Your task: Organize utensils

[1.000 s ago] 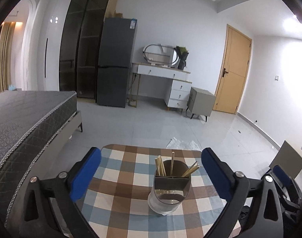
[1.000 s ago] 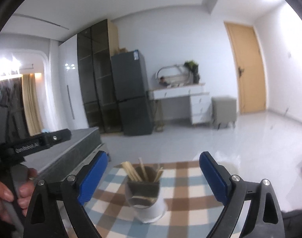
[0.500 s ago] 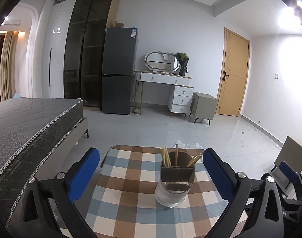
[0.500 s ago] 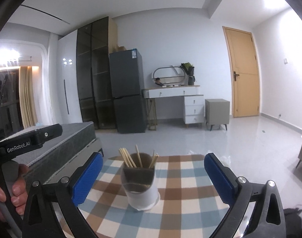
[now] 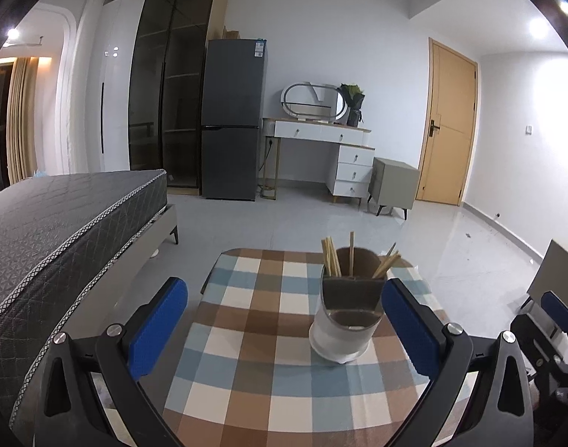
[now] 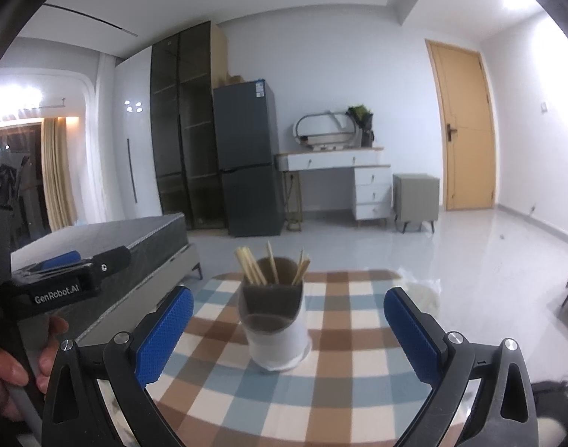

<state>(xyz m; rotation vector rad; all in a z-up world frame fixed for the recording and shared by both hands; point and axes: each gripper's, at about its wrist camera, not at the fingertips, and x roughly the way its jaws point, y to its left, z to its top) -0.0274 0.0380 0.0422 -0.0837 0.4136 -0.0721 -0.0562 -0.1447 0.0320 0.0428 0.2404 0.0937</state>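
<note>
Holder cup (image 5: pixel 345 320) stands upright mid-worktop (image 5: pixel 269 383), long axis vertical; chopsticks (image 5: pixel 331 262) inside stick up, fanned slightly. Left tool (image 5: pixel 284 329) released, jaws wide, empty, cup near its right pad. Right tool (image 6: pixel 288 335) wide apart too, touching nothing.

We're inside a home, a studio-style bedroom: a bed (image 5: pixel 60 223) with a grey quilted mattress on the left, a dark fridge (image 5: pixel 233 119) against the far wall. Beside it we see a white dressing table (image 5: pixel 321 138) with an oval mirror (image 5: pixel 313 98), plus a wooden door (image 5: pixel 449 126) and a checked tabletop (image 5: pixel 254 335).
</note>
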